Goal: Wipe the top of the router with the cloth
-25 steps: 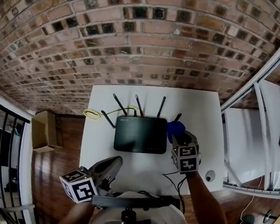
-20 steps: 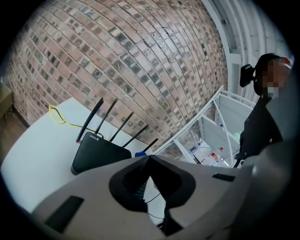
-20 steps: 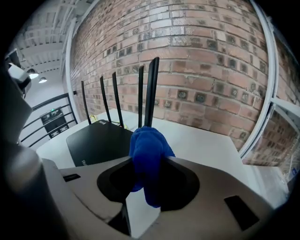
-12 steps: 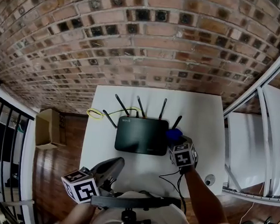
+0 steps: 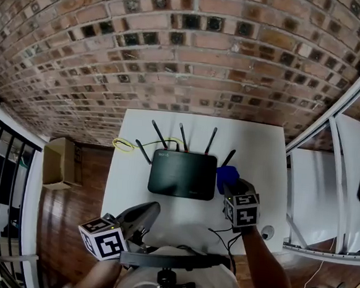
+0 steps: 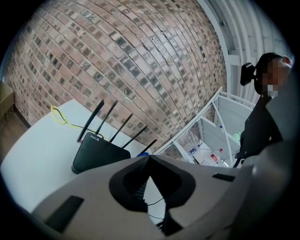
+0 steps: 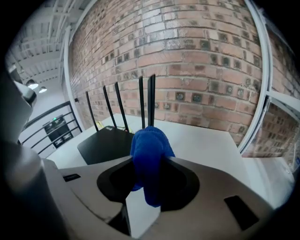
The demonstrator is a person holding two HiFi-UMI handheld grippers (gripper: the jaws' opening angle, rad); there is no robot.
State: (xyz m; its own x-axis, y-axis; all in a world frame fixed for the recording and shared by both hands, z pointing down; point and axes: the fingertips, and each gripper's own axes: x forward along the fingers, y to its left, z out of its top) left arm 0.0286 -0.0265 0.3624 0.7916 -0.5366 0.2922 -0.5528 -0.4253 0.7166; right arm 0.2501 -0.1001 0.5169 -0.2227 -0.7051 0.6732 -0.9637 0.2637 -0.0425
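- Right claw (image 5: 231, 189) clamps the cloth (image 5: 227, 175), now drawn slightly nearer and just right of the router (image 5: 182, 173).
- Left claw (image 5: 149, 209) stays closed and empty at the table's (image 5: 260, 146) near edge.

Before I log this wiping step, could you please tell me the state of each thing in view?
Router: flat on the table, antennas raised.
Cloth: bunched, pinched in the right gripper, beside the router, not on its top.
Right gripper: shut on the cloth.
Left gripper: shut, empty.
Yellow cable: looped on the table.
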